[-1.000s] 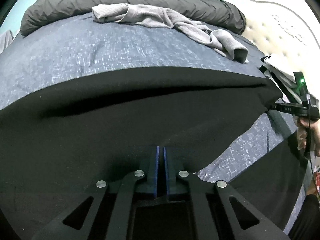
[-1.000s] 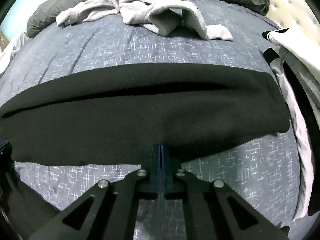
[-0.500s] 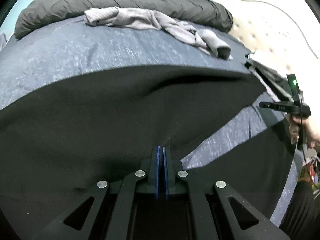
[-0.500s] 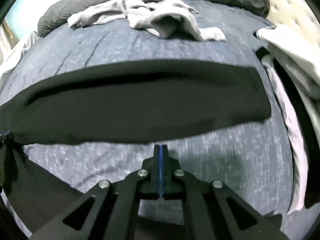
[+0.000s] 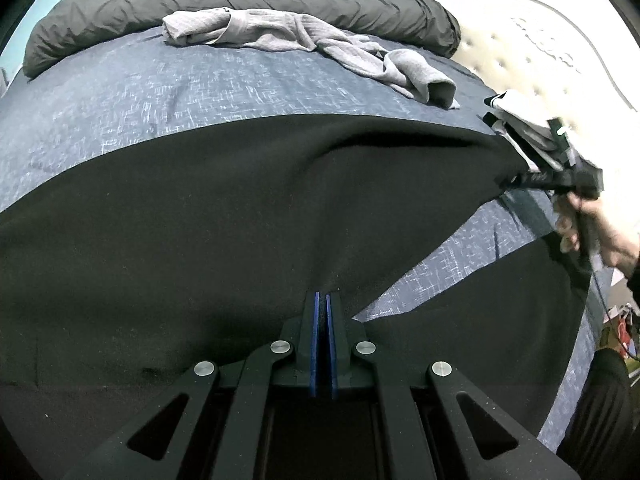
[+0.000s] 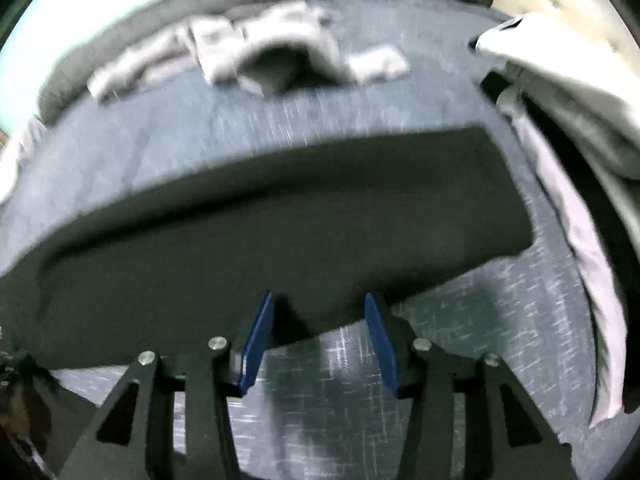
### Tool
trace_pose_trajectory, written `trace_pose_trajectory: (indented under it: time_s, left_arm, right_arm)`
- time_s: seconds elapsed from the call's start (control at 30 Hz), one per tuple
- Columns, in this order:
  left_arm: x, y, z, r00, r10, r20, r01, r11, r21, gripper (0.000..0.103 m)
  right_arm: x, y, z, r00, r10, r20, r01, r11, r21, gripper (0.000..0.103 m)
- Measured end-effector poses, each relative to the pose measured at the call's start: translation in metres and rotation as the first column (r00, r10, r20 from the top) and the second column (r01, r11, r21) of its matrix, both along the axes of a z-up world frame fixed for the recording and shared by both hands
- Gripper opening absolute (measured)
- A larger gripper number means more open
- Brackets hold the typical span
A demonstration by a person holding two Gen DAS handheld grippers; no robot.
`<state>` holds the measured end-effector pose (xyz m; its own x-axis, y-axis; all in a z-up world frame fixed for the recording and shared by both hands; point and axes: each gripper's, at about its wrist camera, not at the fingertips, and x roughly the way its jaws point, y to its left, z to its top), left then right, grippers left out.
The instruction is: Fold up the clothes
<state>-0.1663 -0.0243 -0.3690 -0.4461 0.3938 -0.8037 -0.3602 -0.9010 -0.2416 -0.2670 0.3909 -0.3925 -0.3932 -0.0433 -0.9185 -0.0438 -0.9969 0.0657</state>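
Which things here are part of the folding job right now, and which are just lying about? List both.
In the job:
- black garment, spread on the bed
- left gripper, shut on its near edge
- right gripper, jaws just opened, pads clear of the cloth

Lying about:
- grey garment, crumpled farther back
- white clothes by the headboard
- dark rolled duvet
- blue bedspread

A garment (image 5: 200, 220) lay across the near bed (image 5: 160, 92); a crumpled top (image 5: 312, 44) lay beyond it, a rolled duvet (image 5: 240, 4) farthest, more clothes (image 6: 560, 92) right.
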Motion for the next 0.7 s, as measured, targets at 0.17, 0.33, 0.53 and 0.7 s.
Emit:
trace_pose_trajectory:
  time_s: [0.17, 0.33, 0.53, 0.7]
  left_arm:
    - [0.005, -0.001, -0.005, 1.0, -0.014, 0.01, 0.014, 1.0, 0.002, 0.003]
    - [0.005, -0.002, -0.007, 1.0, -0.009, 0.012, 0.009, 1.0, 0.003, 0.004]
    - [0.0, -0.005, -0.012, 1.0, 0.018, 0.024, -0.018, 1.0, 0.019, 0.007]
    - [-0.004, -0.011, -0.007, 0.999, 0.043, 0.031, -0.045, 0.996, 0.071, 0.007]
  right_arm:
    - [0.012, -0.005, -0.01, 0.999, -0.022, -0.038, 0.023, 0.999, 0.028, 0.011]
    - [0.018, -0.002, -0.003, 0.999, -0.004, -0.052, 0.004, 1.0, 0.012, 0.005]
    - [0.019, 0.016, 0.008, 0.996, -0.047, -0.078, 0.04, 0.995, -0.092, 0.011]
    - [0.014, 0.043, 0.044, 0.98, -0.077, -0.182, 0.078, 0.997, -0.001, 0.032]
